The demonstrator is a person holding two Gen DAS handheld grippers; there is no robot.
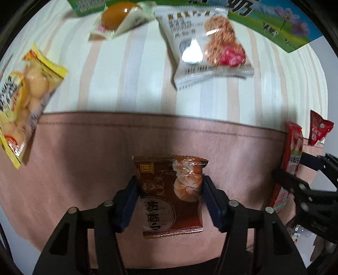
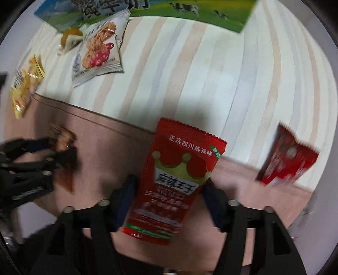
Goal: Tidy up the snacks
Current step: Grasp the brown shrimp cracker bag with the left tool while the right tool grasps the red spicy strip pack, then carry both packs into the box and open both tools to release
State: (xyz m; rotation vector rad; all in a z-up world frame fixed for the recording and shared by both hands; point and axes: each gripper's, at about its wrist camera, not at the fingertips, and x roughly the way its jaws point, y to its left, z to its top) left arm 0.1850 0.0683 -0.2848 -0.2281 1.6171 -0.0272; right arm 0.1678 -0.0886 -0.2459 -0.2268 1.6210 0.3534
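Observation:
My left gripper (image 1: 169, 194) is shut on a brown biscuit packet (image 1: 171, 196), held above the pink cloth (image 1: 84, 158). My right gripper (image 2: 169, 190) is shut on a tall red spicy snack packet (image 2: 175, 179). That red packet also shows in the left wrist view (image 1: 292, 160), clamped by the right gripper (image 1: 295, 175) at the far right. The left gripper (image 2: 52, 152) with the brown packet (image 2: 63, 135) shows at the left of the right wrist view.
On the striped cloth (image 1: 126, 74) lie a white oat-bar packet (image 1: 207, 48), an egg-shaped snack (image 1: 118, 17), a yellow packet (image 1: 25, 95) and a small red packet (image 2: 287, 156). A green and blue milk box (image 1: 274, 23) stands at the back.

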